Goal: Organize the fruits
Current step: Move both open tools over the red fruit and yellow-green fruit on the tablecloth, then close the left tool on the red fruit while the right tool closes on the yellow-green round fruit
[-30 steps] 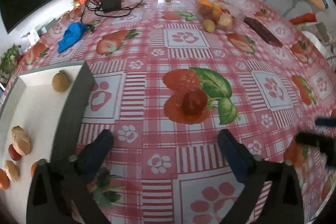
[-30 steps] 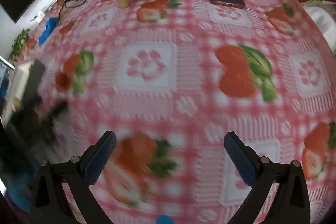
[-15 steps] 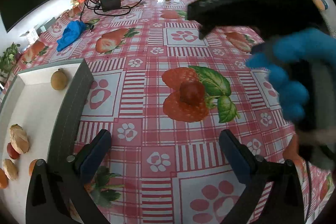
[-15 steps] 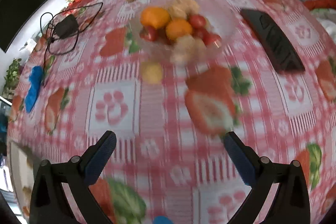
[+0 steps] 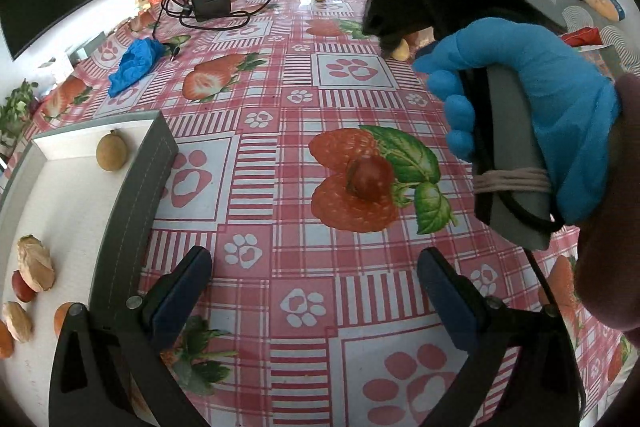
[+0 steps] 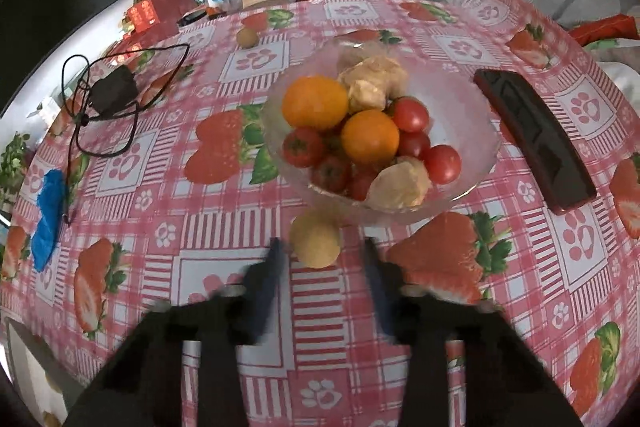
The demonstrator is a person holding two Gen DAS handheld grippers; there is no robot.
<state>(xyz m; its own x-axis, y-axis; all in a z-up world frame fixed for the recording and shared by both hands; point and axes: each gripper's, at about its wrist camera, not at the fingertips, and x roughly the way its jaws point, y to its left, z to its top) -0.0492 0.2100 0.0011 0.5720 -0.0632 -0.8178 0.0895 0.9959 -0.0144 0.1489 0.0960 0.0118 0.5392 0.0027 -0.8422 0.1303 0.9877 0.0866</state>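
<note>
In the right wrist view a small yellow round fruit (image 6: 315, 239) lies on the tablecloth just in front of a glass bowl (image 6: 476, 107) of oranges, tomatoes and pale lumpy fruits. My right gripper (image 6: 322, 255) is closing, its blurred fingers on either side of the yellow fruit's near half, with a gap still showing on the right. My left gripper (image 5: 314, 263) hangs open over the cloth. A dark red fruit (image 5: 368, 179) lies ahead of it. The grey-walled tray (image 5: 132, 195) at left holds a brown round fruit (image 5: 112, 155) and several others.
A blue-gloved hand (image 5: 540, 99) holds the right tool at the upper right of the left wrist view. A black remote (image 6: 536, 139) lies right of the bowl. A charger with cable (image 6: 114, 93) and a blue glove (image 6: 48, 219) lie left. Another small fruit (image 6: 246, 37) sits far back.
The right gripper swept across the table to the bowl, and its wide jaws have drawn in around the yellow fruit. The left gripper has not moved.
</note>
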